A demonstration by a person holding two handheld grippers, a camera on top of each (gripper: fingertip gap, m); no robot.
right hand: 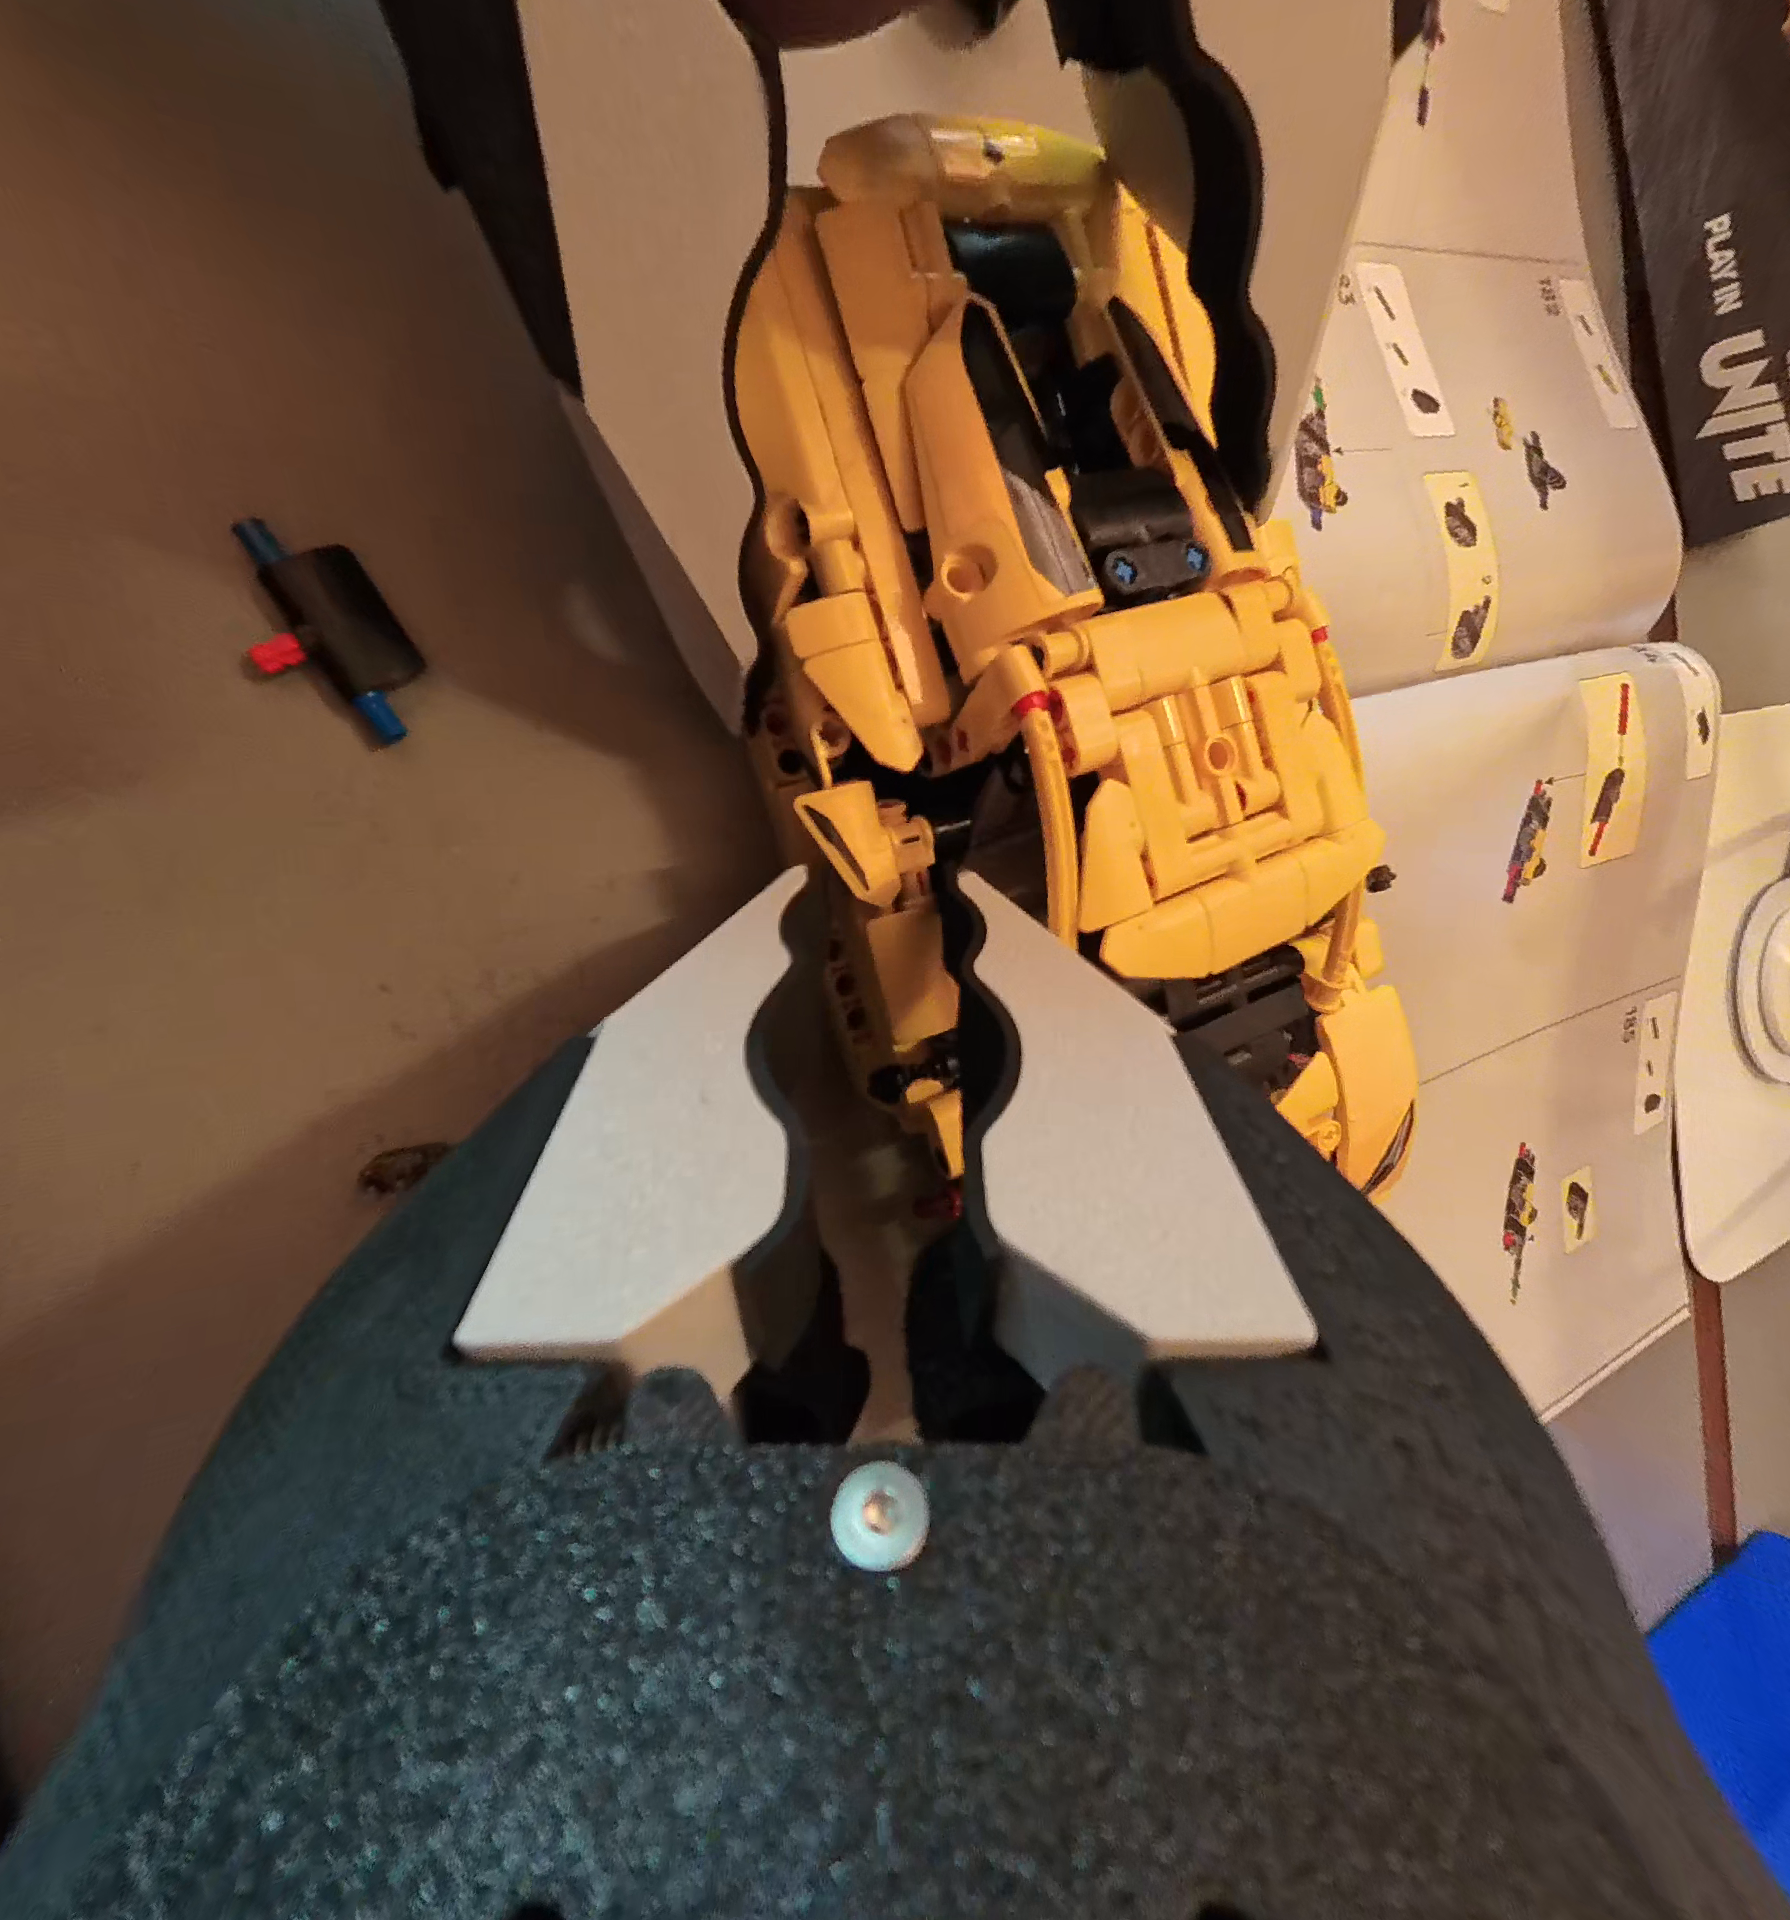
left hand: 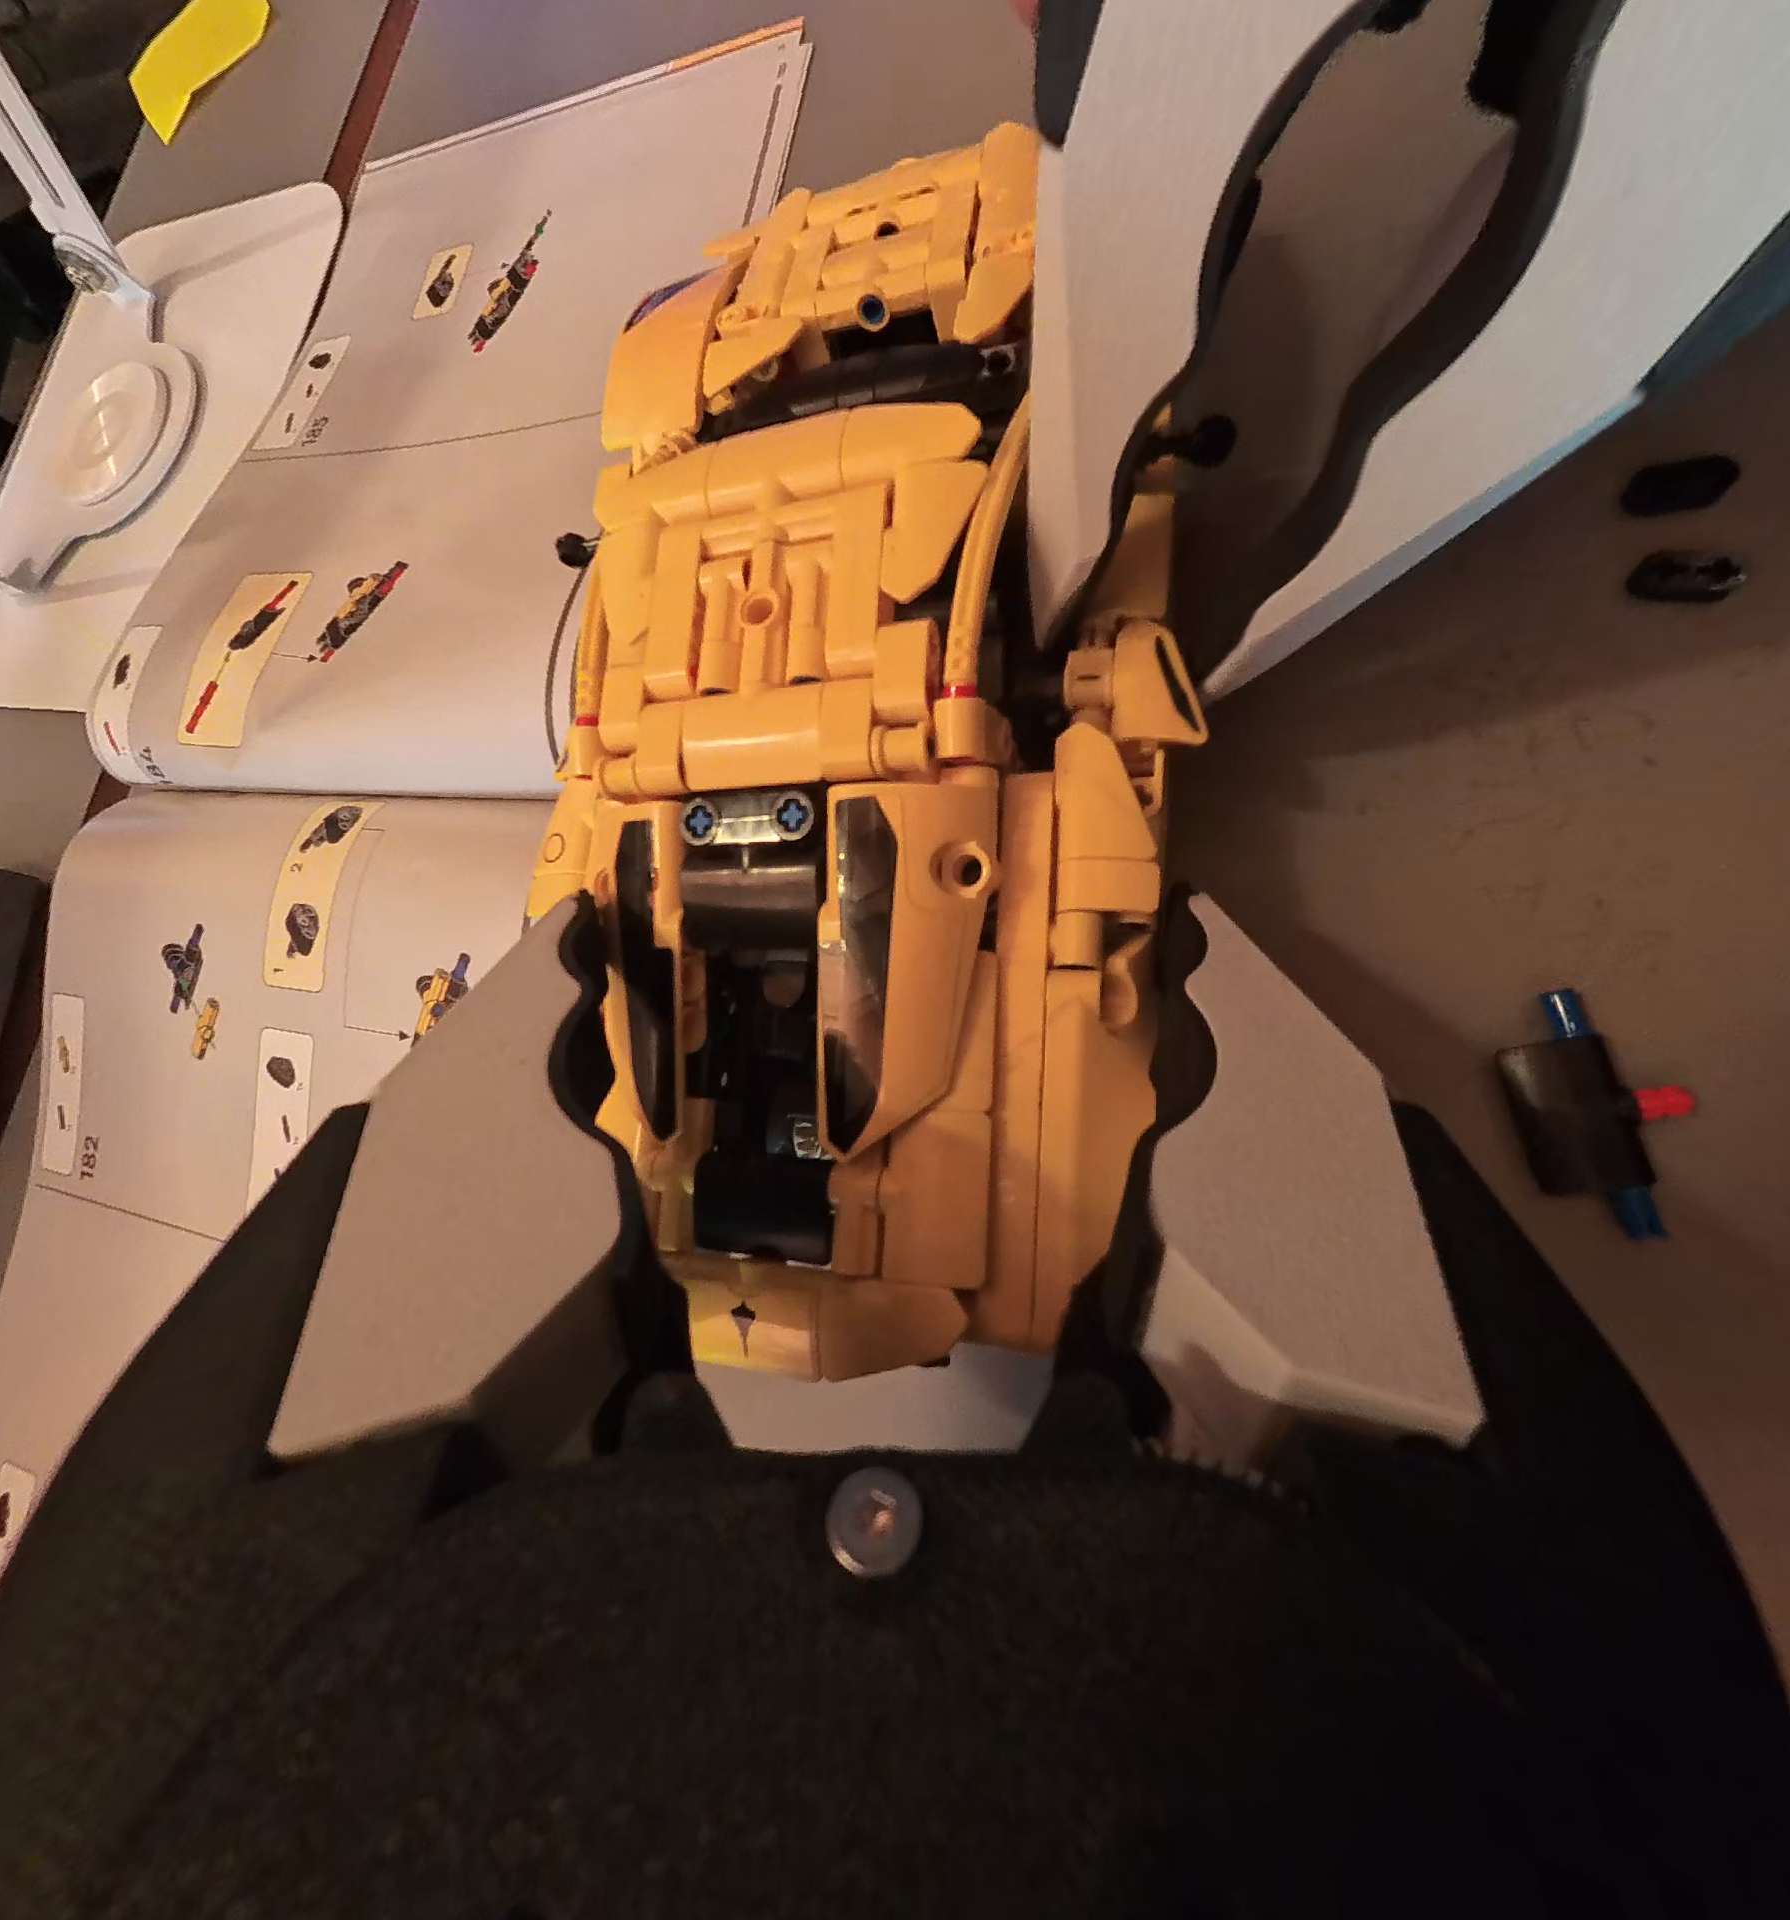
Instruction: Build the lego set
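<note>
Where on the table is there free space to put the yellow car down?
Bare brown table on the side of the small black piece, around and beyond it. The other side is crowded: the open instruction booklet and a white stand base.

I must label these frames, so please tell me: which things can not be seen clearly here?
- Yellow car underside: both views, hidden by its body.
- Right gripper contact point: right wrist view, covered by its fingers.
- Instruction booklet: left wrist view, partly under the car.
- Small black piece: details too small.
</note>
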